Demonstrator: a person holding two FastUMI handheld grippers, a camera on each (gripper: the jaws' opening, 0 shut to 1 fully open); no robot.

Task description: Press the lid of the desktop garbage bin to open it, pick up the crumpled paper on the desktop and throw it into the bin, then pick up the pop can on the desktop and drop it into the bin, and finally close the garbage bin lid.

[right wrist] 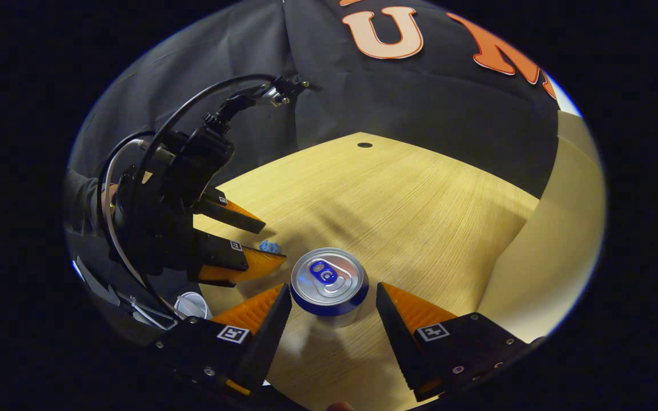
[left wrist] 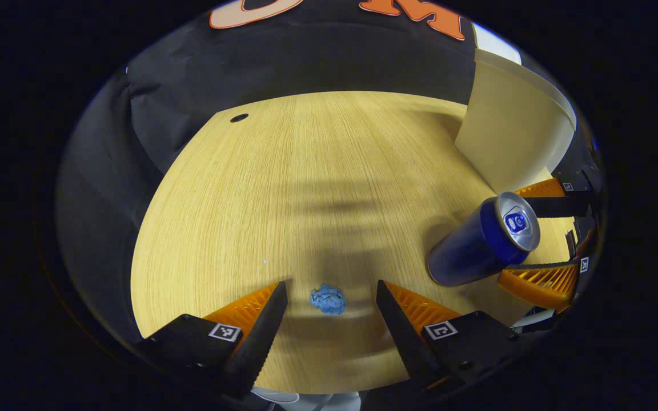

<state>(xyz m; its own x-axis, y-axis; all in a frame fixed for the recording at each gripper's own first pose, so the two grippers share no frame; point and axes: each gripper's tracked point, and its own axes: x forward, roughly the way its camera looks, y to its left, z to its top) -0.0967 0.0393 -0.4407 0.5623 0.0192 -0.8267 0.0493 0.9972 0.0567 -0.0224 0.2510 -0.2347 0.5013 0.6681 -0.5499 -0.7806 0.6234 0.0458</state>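
Left gripper (left wrist: 332, 285): I had it spread wide above the wooden desktop (left wrist: 306, 182), nothing pinched.
Crumpled paper (left wrist: 328, 299): blue wad, sat on the desk between those fingers, untouched.
Right gripper (right wrist: 333, 288): fingers apart, either side of the pop can (right wrist: 329, 281).
Pop can: stood upright, not squeezed as far as I could tell.

Blue crumpled paper (left wrist: 327, 299) on desktop (left wrist: 306, 188) btwn spread left gripper (left wrist: 332, 294) fingers (left wrist: 266, 325); pop can (left wrist: 480, 240) at right.
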